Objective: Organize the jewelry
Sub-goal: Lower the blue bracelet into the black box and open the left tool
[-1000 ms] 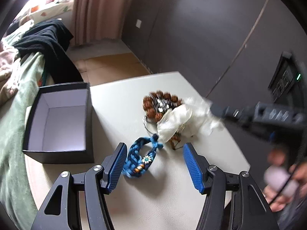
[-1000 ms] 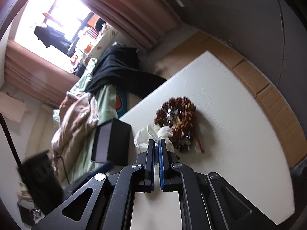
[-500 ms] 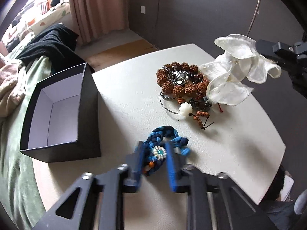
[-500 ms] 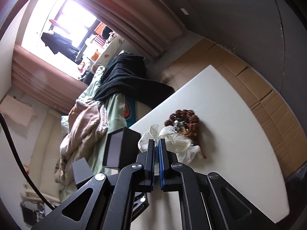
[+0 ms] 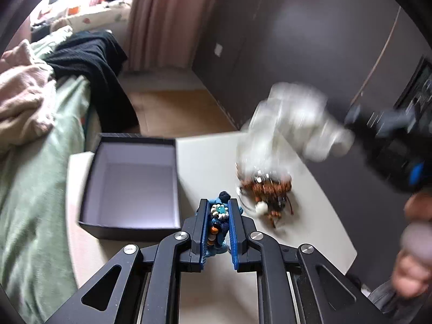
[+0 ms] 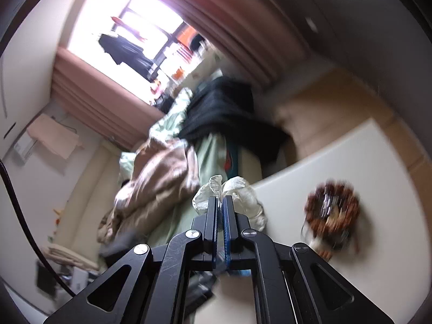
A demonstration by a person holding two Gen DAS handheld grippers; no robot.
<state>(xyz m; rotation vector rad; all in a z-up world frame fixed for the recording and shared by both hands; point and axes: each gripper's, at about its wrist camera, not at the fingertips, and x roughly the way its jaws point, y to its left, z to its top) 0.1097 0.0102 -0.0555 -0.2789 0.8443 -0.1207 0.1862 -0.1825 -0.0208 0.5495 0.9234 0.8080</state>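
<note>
My left gripper (image 5: 219, 210) is shut on a blue braided bracelet (image 5: 217, 222) with a white flower bead, lifted just off the white table (image 5: 318, 229) beside the open black box (image 5: 129, 186). A heap of brown bead bracelets (image 5: 267, 189) lies on the table right of it, also visible as the bead heap (image 6: 332, 210) in the right wrist view. My right gripper (image 6: 221, 202) is shut on a white sheer fabric pouch (image 6: 237, 191), held in the air; the pouch (image 5: 291, 118) shows blurred above the beads in the left wrist view.
A bed with green sheet (image 5: 32, 178), pink blanket (image 5: 24, 100) and black garment (image 5: 91, 62) borders the table's left side. Dark cabinet doors (image 5: 297, 40) stand behind. A person's hand (image 5: 415, 248) shows at the right edge. Cardboard covers the floor (image 5: 175, 110).
The left gripper closed on the blue bracelet and lifted it toward the box. The right gripper raised the white pouch up off the bead heap.
</note>
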